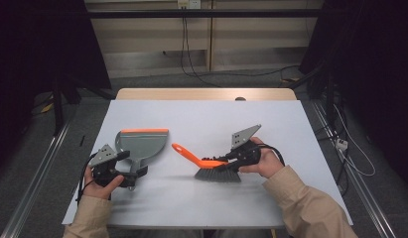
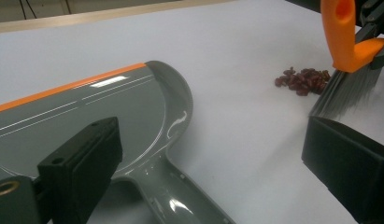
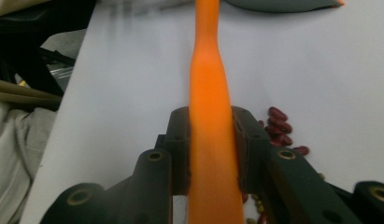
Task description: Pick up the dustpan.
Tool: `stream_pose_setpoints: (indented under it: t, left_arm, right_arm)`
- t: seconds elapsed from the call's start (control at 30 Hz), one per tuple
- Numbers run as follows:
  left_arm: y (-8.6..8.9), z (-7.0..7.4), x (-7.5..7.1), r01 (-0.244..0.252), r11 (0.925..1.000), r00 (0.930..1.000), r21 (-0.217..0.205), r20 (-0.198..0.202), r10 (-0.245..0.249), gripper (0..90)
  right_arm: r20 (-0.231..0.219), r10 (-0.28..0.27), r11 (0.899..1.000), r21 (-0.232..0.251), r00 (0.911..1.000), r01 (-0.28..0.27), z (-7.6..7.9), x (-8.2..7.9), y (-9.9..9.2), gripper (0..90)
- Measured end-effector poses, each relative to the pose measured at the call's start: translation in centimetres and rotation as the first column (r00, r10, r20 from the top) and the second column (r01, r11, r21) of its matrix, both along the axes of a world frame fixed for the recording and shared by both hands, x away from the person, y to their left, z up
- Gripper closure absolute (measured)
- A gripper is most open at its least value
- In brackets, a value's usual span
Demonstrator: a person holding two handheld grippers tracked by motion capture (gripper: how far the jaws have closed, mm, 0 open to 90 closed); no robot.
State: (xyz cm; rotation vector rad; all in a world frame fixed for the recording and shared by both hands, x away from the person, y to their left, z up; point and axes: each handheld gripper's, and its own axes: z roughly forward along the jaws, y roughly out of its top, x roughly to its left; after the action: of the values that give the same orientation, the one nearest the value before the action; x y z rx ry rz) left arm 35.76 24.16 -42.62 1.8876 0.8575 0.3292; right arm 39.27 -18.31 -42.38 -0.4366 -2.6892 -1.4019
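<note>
**Brush clamped by the beans, dustpan lying flat on the white bench**

High view: the bench carries a white sheet; a strip of bare wood shows at its far edge. Grey floor all round, metal rails on both sides, dark curtains left and right, a pale panelled wall behind with cables hanging from a socket. The grey dustpan, orange-lipped, lies left of centre. The left gripper sits at its handle end, held in the person's left hand. Right of centre the brush rests bristles down, its orange handle pointing towards the dustpan. The right gripper is on the brush, held in the right hand.

Left gripper view: jaws stand wide apart over the dustpan's handle, touching nothing I can make out. The surface is smooth and matte. A small heap of red beans lies beside the brush bristles.

Right gripper view: jaws are clamped on the brush handle. Beans lie just right of the jaws.
</note>
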Motion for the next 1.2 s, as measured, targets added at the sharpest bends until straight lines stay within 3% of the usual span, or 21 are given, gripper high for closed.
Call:
stream_pose_setpoints:
  t: [0.1,0.3,0.5,0.57,0.67,0.8,0.93,1.03,1.1,1.2]
  left_arm:
    - [0.0,0.0,0.0,0.0,1.0,1.0,-0.001,0.0,0.0,5.0]
    - [0.0,0.0,0.0,0.0,1.0,1.0,-0.001,0.0,0.0,4.9]
    - [0.0,0.1,-0.1,0.001,1.0,1.0,0.0,0.001,-0.001,4.9]
    - [0.0,0.1,-0.1,0.001,1.0,1.0,-0.001,0.001,-0.001,5.0]
    - [0.1,0.1,-0.1,0.002,1.0,1.0,-0.004,0.005,-0.002,5.0]
    - [0.1,0.1,-0.1,0.005,1.0,1.0,-0.005,0.004,-0.005,5.0]
    - [0.1,0.1,-0.1,0.011,0.9999,0.9999,-0.01,0.003,-0.011,5.0]
    - [0.1,0.1,-0.1,0.016,0.9998,0.9999,-0.013,0.001,-0.016,5.0]
    - [0.1,0.1,0.0,0.018,0.9997,0.9998,-0.016,0.0,-0.018,5.0]
    - [0.0,0.1,0.1,0.026,0.9995,0.9997,-0.02,0.003,-0.026,5.0]
  right_arm:
    - [0.032,-0.002,1.0,-0.011,0.9995,0.002,0.2,0.5,0.2,71.3]
    - [0.053,0.006,1.0,-0.02,0.9986,-0.005,0.3,1.1,0.5,71.4]
    - [0.053,0.004,1.0,0.011,0.9986,-0.005,0.9,0.9,0.8,71.4]
    - [0.063,-0.023,0.999,0.035,0.9977,0.021,1.5,0.9,0.6,71.4]
    - [0.065,-0.113,0.991,0.078,0.9915,0.107,2.3,0.9,-0.3,71.4]
    - [0.091,-0.222,0.973,0.089,0.9708,0.214,2.9,0.9,-1.8,71.3]
    - [0.144,-0.347,0.938,0.068,0.9269,0.34,3.1,0.4,-2.9,71.3]
    - [0.179,-0.391,0.92,0.07,0.9028,0.385,2.6,-0.2,-3.5,71.3]
    - [0.197,-0.4,0.916,0.049,0.8952,0.398,2.0,-0.2,-3.8,71.3]
    - [0.223,-0.384,0.92,0.011,0.896,0.391,1.0,0.4,-3.8,71.3]
